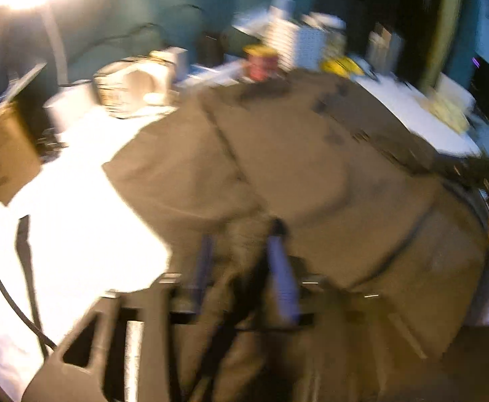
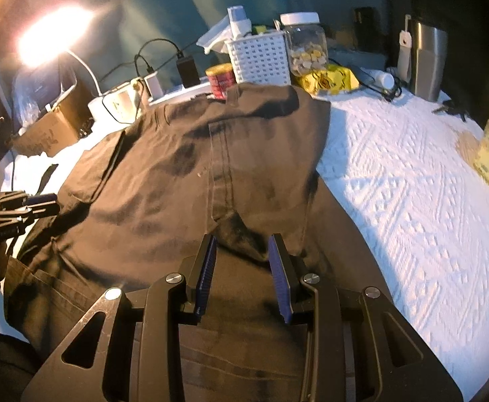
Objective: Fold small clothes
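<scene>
A dark brown garment (image 2: 190,174), shorts or trousers with a centre seam and a pocket, lies spread on the white textured cloth (image 2: 411,194). It also fills the blurred left wrist view (image 1: 311,174). My right gripper (image 2: 242,239) is open, its blue-padded fingers standing apart just above the fabric near the crotch seam. My left gripper (image 1: 241,244) has a bunched fold of the garment between its fingers; motion blur hides how firmly. The left gripper also shows at the left edge of the right wrist view (image 2: 40,202), at the garment's edge.
Along the back stand a white basket (image 2: 259,58), a jar (image 2: 306,43), a red tin (image 2: 221,80), a yellow packet (image 2: 331,78), a steel container (image 2: 428,63), chargers with cables (image 2: 187,67), a cardboard box (image 2: 57,124) and a bright lamp (image 2: 53,37).
</scene>
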